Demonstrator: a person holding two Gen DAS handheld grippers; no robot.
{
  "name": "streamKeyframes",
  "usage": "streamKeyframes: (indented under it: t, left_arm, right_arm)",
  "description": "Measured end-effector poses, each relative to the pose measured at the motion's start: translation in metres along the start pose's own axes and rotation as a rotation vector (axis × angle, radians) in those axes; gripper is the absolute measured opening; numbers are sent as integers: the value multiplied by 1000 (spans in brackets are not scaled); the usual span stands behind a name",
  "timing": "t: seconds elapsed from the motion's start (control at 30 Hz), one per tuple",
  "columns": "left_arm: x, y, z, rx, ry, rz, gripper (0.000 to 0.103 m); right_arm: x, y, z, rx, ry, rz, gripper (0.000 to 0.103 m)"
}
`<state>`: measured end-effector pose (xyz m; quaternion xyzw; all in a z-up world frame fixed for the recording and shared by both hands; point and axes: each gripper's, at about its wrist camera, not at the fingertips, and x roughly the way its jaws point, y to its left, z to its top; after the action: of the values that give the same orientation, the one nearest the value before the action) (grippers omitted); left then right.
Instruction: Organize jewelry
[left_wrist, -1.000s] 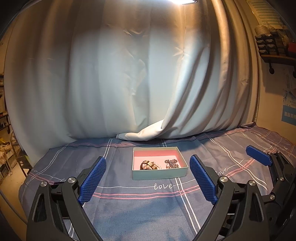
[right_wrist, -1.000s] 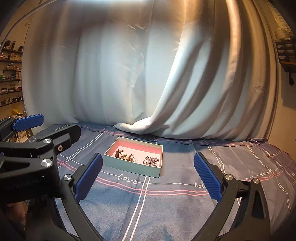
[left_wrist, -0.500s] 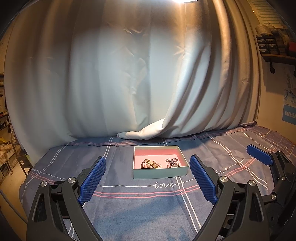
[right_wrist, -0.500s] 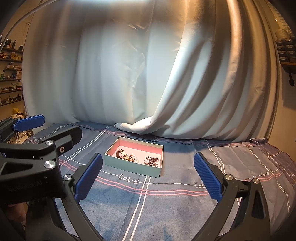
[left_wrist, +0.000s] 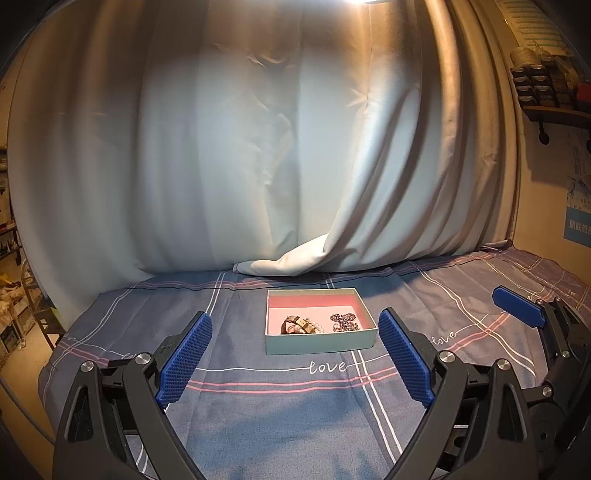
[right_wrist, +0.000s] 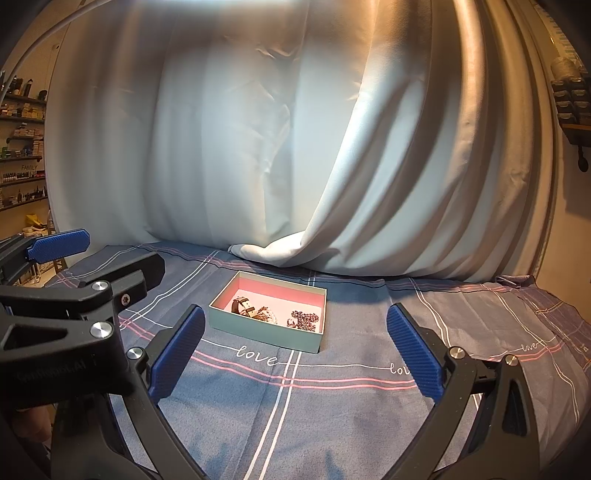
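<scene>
On striped cloth (left_wrist: 258, 413): teal box (left_wrist: 320, 342), pink inside, holding watch (left_wrist: 295, 326), beaded chain (left_wrist: 344, 321); both grippers' fingers spread, empty.

Black tongs (left_wrist: 294, 360), ribbed blue pads (left_wrist: 183, 360), silver screws

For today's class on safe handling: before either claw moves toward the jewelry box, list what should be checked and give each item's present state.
1. Left claw open and holding nothing: ok.
2. Right claw open and holding nothing: ok.
3. Jewelry box uncovered and flat on the plaid bedsheet: ok.
4. Contents in view, a strap watch on the left and a dark beaded piece on the right: ok.
5. Pieces free of each other: the two groups lie apart, but tangling within each cannot tell.
6. Bedsheet between the claws and the box free of other things: ok.
</scene>
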<state>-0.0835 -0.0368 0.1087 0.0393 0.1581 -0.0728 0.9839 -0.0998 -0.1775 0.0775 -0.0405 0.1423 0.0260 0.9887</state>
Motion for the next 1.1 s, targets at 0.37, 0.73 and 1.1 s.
streamKeyframes:
  t: [0.37,0.73,1.1]
  left_arm:
    - [0,0,0,0,1,3,90]
    - [3,1,-3,-8,20,16,90]
    - [5,1,-3,-16,29,2,90]
  right_arm:
    - [0,-2,0,-2,1,4,97]
    - [1,-1,0,-5,-4,3,97]
    - [1,1,1,-11,-7,0,97]
